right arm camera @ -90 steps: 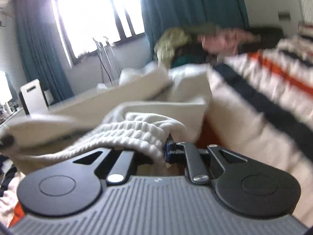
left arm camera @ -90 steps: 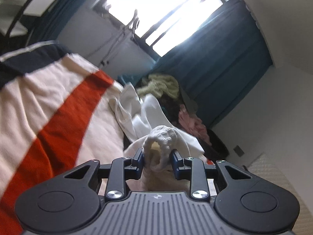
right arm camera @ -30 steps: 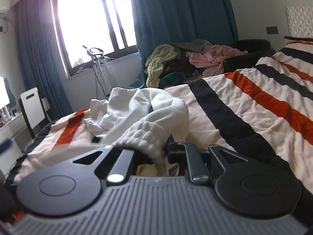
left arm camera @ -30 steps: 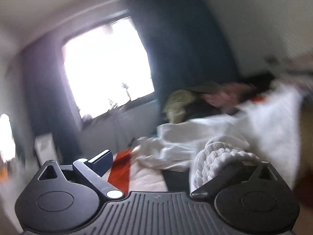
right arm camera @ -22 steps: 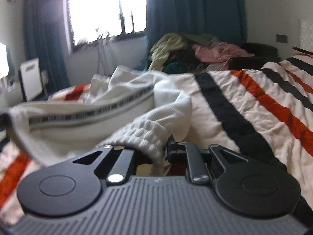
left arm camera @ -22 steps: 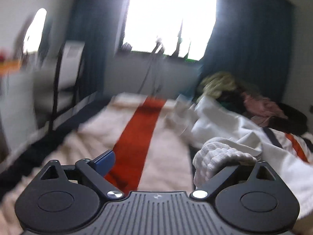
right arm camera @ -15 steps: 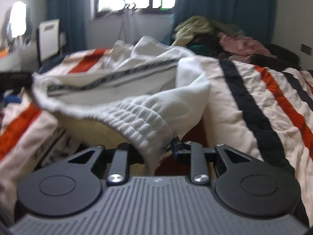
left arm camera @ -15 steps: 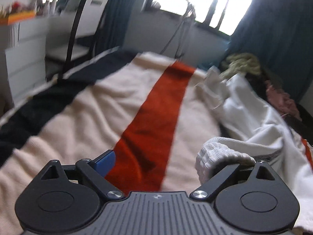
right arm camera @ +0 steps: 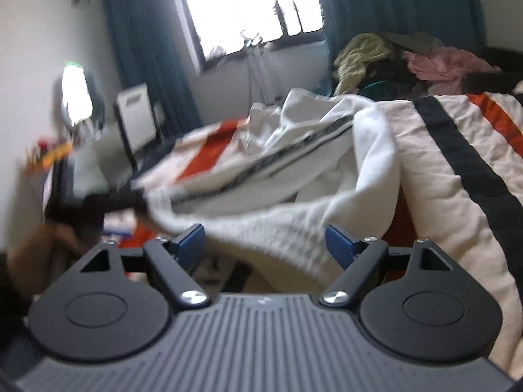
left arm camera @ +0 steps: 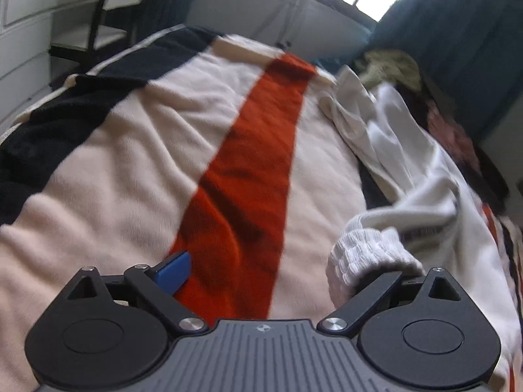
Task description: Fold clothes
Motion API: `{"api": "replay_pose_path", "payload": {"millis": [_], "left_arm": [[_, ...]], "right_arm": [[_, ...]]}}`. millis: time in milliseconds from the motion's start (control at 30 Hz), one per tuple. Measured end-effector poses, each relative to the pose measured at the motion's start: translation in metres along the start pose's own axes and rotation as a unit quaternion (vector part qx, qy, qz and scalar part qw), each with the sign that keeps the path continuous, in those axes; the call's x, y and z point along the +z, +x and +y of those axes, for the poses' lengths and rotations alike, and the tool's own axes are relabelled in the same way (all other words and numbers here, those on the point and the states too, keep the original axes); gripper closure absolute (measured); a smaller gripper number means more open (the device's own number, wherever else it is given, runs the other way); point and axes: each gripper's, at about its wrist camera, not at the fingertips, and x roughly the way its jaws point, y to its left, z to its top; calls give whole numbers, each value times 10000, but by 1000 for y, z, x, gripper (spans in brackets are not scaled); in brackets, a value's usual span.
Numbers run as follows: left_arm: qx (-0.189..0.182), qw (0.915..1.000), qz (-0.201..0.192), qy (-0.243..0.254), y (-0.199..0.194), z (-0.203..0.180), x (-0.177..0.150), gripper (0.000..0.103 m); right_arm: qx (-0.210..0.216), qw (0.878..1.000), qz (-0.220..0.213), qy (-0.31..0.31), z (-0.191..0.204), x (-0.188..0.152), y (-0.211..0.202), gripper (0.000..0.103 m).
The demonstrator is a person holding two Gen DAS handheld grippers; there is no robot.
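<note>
A white garment [left arm camera: 418,176] with a ribbed hem lies on the striped blanket [left arm camera: 137,150], to the right in the left wrist view. My left gripper [left arm camera: 284,271] is open; the ribbed hem [left arm camera: 366,254] is draped over its right finger. In the right wrist view the same white garment [right arm camera: 327,163], with a dark stripe band, spreads over the bed. My right gripper [right arm camera: 264,241] is open, and the ribbed edge [right arm camera: 271,232] lies loose between its fingers. The other gripper [right arm camera: 98,205] shows blurred at the left, at the garment's far end.
The blanket [right arm camera: 457,150] has cream, orange and black stripes. A pile of other clothes [right arm camera: 392,55] lies at the bed's far side under teal curtains [right arm camera: 392,3]. A chair [left arm camera: 108,9] and white drawers [left arm camera: 26,26] stand beyond the bed's left edge.
My right gripper has opened and let go of the ribbed hem it was pinching. My left gripper stayed open and tilted down toward the blanket; three seconds ago it was also shut on the garment.
</note>
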Motion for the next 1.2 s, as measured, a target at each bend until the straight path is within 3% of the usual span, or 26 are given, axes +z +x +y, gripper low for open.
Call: {"api": "replay_pose_path", "payload": {"millis": [133, 200, 333, 433, 500, 567, 667, 767, 833, 933, 1100, 1200], "left_arm": [[-121, 9994, 321, 16, -22, 0, -17, 6], [-244, 9990, 215, -292, -40, 4, -22, 6], [-712, 9937, -309, -813, -77, 12, -32, 6], [-1259, 9864, -739, -750, -96, 6, -37, 6], [-1764, 9801, -638, -643, -95, -3, -37, 8], [-2387, 9684, -353, -625, -85, -13, -38, 14], [-2651, 9622, -127, -615, -67, -31, -39, 14], [-2438, 9677, 132, -630, -45, -46, -42, 17], [-2174, 9740, 206, -609, -33, -52, -44, 27], [-2059, 9772, 78, -515, -25, -58, -48, 36], [-1751, 9843, -222, -42, -20, -77, -53, 40], [-1457, 9889, -299, 59, -13, -83, -53, 51]], "right_arm": [[-292, 9967, -456, 608, -23, 7, -4, 51], [-329, 9949, -281, 907, -35, 5, 7, 62], [-454, 9912, 429, 1171, -45, -11, 41, 65], [-577, 9873, 946, 1140, -42, -24, 67, 65], [-622, 9865, 999, 1136, -39, -28, 71, 65], [-652, 9869, 950, 1133, -37, -26, 69, 65], [-652, 9860, 889, 1252, -38, -24, 63, 64], [-693, 9856, 897, 1257, -39, -24, 62, 66], [-715, 9857, 892, 1242, -38, -24, 63, 66], [-738, 9858, 885, 1223, -39, -24, 65, 66], [-776, 9865, 874, 1143, -37, -25, 65, 66], [-789, 9870, 864, 1105, -36, -26, 65, 66]]}}
